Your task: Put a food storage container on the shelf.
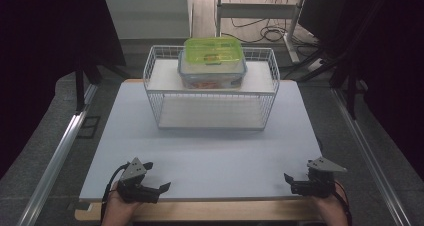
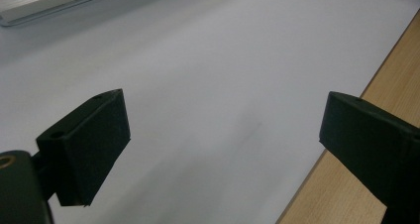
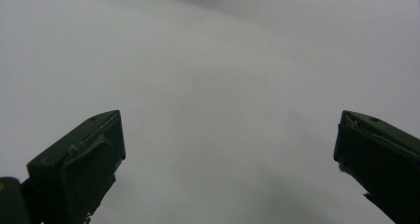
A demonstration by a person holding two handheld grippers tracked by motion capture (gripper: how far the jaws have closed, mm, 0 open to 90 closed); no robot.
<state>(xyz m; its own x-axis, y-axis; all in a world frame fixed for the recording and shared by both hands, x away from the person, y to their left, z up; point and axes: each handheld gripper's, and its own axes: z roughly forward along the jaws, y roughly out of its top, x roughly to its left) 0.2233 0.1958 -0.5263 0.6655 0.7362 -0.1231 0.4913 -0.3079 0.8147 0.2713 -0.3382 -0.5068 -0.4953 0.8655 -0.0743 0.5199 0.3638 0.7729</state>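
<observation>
From the high view, a white wire rack (image 1: pixel 211 88) stands at the table's far middle, its upper shelf bearing a clear lidded box (image 1: pixel 212 72) with a translucent green box (image 1: pixel 214 50) stacked on top. The left gripper (image 1: pixel 159 182) and right gripper (image 1: pixel 288 181) rest at the near edge of the matte white mat (image 1: pixel 210 151), well apart from the rack. In the left gripper view, blocky black jaws gape wide, empty, over mat and pale wood edge (image 2: pixel 346 194). In the right gripper view, the jaws likewise stand wide, holding nothing.
</observation>
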